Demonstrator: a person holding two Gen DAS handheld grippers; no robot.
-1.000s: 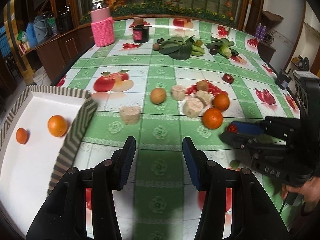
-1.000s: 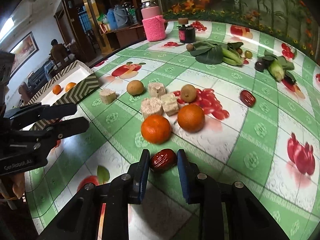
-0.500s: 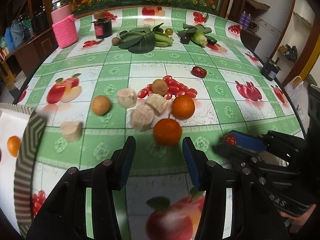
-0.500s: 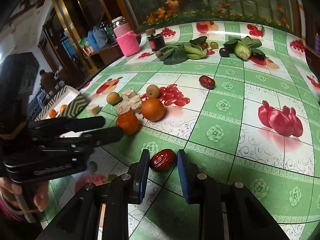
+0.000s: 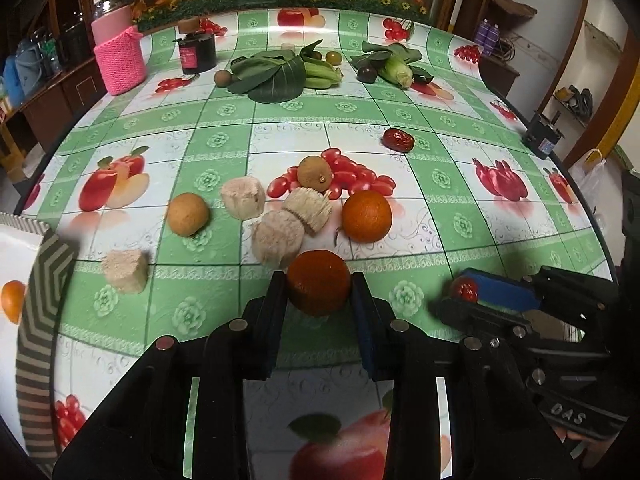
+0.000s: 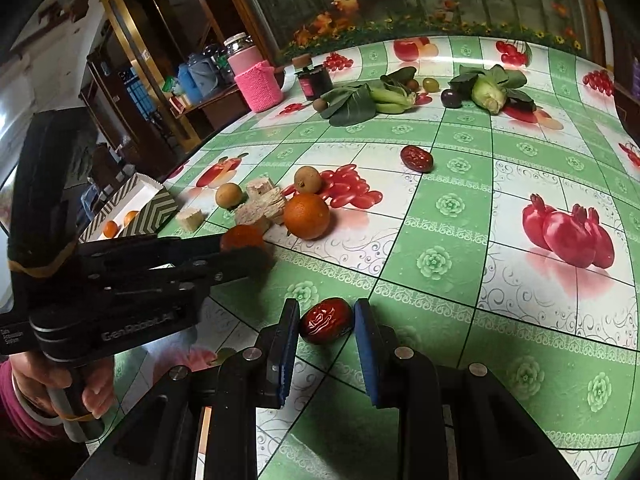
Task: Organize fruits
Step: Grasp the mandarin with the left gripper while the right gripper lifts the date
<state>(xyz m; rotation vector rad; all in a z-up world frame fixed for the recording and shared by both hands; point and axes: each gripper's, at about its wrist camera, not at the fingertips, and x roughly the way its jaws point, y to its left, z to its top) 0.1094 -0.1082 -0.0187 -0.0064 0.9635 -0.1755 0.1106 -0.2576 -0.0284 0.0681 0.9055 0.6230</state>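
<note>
My left gripper [image 5: 319, 298] has its jaws around a small orange [image 5: 319, 287] on the table, the pads at its sides; it also shows in the right wrist view [image 6: 242, 238]. My right gripper [image 6: 326, 322] is shut on a red date [image 6: 326, 320], seen too in the left wrist view [image 5: 464, 289]. A second orange [image 5: 366, 216], a second date [image 5: 398, 140], two brown round fruits [image 5: 188, 214] [image 5: 315, 173] lie on the table. The white box with zigzag rim [image 5: 40, 280] at left holds an orange [image 5: 12, 302].
Several beige cake pieces [image 5: 276, 236] lie among the fruits. Leafy greens [image 5: 276, 76], corn [image 5: 396, 70], a dark jar [image 5: 197, 52] and a pink-sleeved jar [image 5: 119, 54] stand at the back. The table edge runs along the right.
My left gripper swung right from the box and came forward around the nearer orange, its jaws narrowing onto it. The right gripper kept hold of the date.
</note>
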